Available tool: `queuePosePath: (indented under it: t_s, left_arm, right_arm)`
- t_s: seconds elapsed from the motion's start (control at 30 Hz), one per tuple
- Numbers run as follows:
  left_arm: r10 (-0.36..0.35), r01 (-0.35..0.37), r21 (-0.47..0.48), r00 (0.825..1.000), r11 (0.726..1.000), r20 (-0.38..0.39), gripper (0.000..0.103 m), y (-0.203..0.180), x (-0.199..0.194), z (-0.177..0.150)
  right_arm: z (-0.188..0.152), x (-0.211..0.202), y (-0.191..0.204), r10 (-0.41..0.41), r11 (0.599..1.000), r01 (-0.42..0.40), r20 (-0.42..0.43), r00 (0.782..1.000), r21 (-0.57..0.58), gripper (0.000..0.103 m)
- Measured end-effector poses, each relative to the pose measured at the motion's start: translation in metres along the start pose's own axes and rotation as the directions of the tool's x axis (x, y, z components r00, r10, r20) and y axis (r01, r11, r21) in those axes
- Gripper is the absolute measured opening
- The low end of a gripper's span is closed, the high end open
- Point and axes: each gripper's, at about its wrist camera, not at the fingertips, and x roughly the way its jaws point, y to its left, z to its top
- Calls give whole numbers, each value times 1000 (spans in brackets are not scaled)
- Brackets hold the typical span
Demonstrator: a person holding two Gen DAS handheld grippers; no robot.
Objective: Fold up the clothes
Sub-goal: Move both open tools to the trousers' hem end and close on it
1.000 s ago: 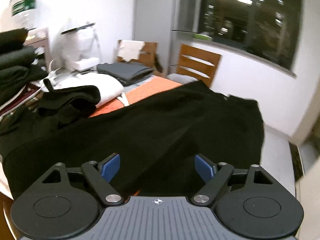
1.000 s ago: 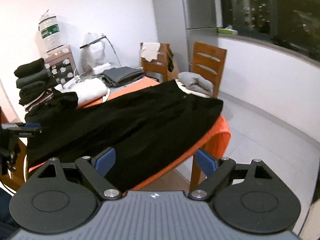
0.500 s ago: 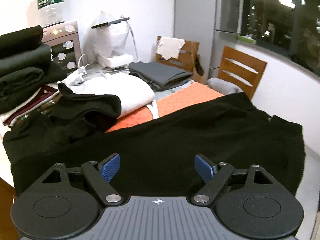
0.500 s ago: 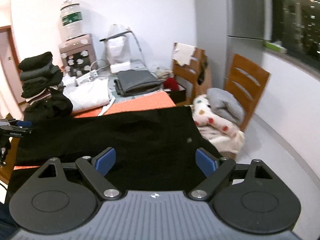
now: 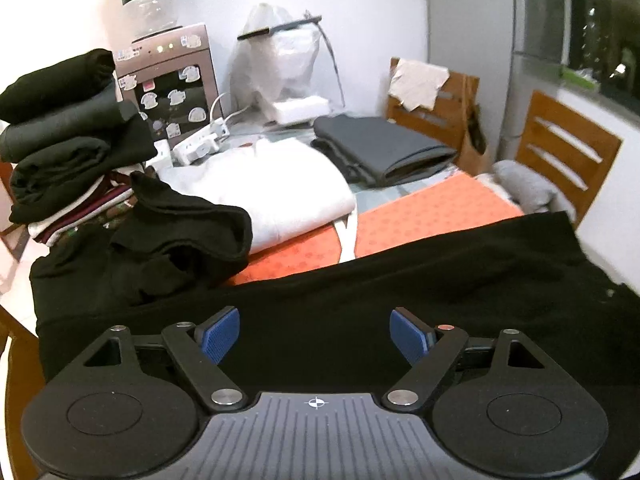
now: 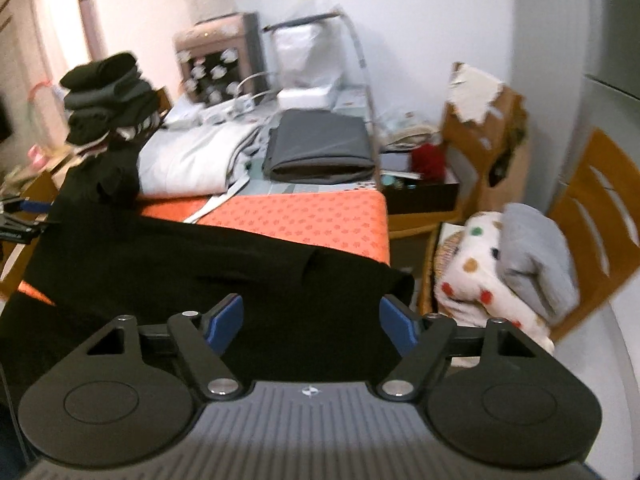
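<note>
Black garment (image 5: pixel 400 280) under left tongs (image 5: pixel 315 336), wide, empty; right tongs (image 6: pixel 311 322) closing, empty.

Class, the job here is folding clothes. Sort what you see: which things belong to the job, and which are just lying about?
Part of the job:
- large black garment spread on the orange patterned tablecloth
- left gripper, open
- right gripper, closing, nothing gripped

Lying about:
- silver water dispenser
- white power strip
- slatted wooden chair
</note>
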Motion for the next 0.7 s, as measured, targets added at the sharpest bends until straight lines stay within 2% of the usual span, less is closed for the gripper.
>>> queuePosePath:
  t_s: [0.1,0.27,0.37,0.53,0.7]
  left_arm:
    - [15,-14,19,1000,1000,-26,85,-14,19,9]
    - [-4,7,39,998,999,-66,88,-30,53,24]
    - [-25,30,47,994,998,-103,89,-36,80,31]
    - [-17,33,84,983,996,-183,89,-33,127,38]
    - [-7,43,141,971,989,-241,87,-27,166,46]
  right_arm:
    - [17,31,-18,39,998,-41,-35,999,-48,79]
    - [40,80,-45,90,988,-102,-104,991,-119,75]
    - [49,110,-56,121,981,-143,-161,980,-132,72]
    - [56,164,-66,156,965,-203,-257,954,-167,69]
    - [63,204,-75,172,956,-233,-305,937,-176,68]
